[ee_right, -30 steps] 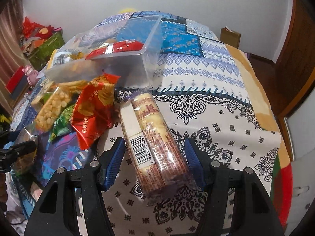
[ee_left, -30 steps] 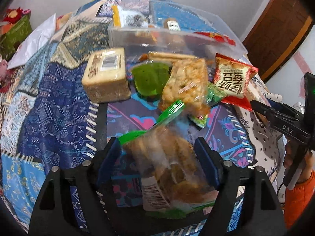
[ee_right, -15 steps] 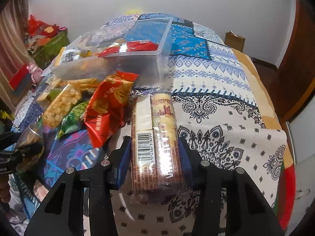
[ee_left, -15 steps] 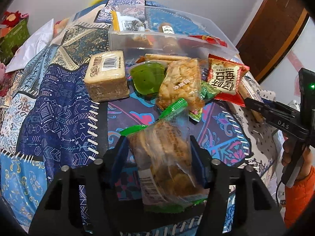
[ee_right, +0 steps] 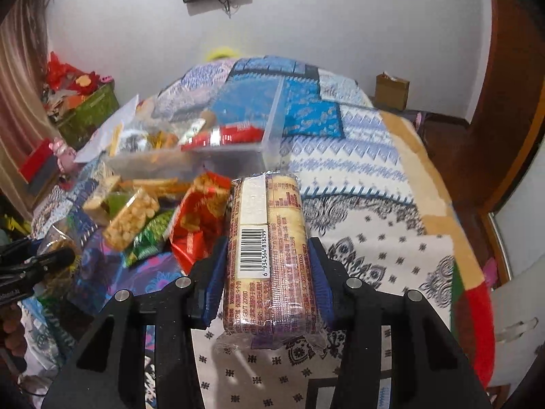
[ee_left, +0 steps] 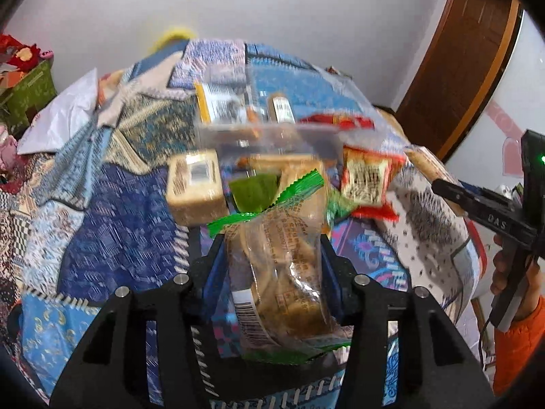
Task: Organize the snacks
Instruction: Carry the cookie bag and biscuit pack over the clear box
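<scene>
Patterned bedspread (ee_right: 357, 184) carries a clear bin (ee_right: 272, 129), partly filled; several snacks lie loose before it. Left gripper (ee_left: 272, 255) is closing on a green-edged pastry bag (ee_left: 282, 255), right gripper (ee_right: 267, 272) pinches a cracker pack (ee_right: 269, 248), both short of it.

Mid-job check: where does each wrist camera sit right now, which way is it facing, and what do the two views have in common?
Left wrist: behind the left gripper, angled down at the bed; jaws closing on a green-edged snack bag; a hand with the other gripper at right.
Right wrist: behind the right gripper, angled down; pads clamp a barcoded biscuit pack.
Shared: clear bin, red packet.
</scene>
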A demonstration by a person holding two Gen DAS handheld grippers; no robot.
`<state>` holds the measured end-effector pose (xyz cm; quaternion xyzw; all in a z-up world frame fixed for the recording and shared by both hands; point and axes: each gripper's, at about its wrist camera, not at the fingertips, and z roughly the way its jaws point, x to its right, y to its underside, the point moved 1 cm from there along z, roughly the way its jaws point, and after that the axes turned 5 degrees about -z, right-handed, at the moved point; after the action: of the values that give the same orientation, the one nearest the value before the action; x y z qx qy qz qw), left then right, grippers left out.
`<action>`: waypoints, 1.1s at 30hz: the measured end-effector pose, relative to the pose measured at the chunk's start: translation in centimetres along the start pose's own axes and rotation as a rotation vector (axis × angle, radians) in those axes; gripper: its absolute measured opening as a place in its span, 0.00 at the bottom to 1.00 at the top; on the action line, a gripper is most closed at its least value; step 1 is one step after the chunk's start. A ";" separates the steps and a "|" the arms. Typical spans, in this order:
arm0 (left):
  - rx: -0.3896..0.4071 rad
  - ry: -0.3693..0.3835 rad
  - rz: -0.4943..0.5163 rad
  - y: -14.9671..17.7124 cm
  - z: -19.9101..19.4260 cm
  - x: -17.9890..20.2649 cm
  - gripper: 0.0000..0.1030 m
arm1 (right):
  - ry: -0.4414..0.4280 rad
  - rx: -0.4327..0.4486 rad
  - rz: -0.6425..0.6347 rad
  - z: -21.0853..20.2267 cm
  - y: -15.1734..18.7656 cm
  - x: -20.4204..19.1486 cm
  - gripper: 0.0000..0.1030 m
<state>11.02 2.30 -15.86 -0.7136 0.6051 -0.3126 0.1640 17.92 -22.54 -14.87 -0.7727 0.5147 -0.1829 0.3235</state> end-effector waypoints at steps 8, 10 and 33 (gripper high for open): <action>0.083 0.000 -0.017 -4.2 -1.1 -0.3 0.49 | -0.020 0.093 -0.012 -1.5 -2.9 -1.2 0.41; 0.104 0.001 -0.017 -5.6 -1.0 -0.2 0.49 | -0.030 0.115 -0.014 -1.5 -3.8 -1.7 0.41; 0.131 -0.018 -0.008 -14.8 7.7 1.0 0.49 | -0.100 0.138 -0.041 5.5 -11.4 -3.5 0.41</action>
<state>27.36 3.43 -12.36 -0.7067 0.5789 -0.3456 0.2145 27.56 -14.63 -10.84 -0.7671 0.4683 -0.1856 0.3973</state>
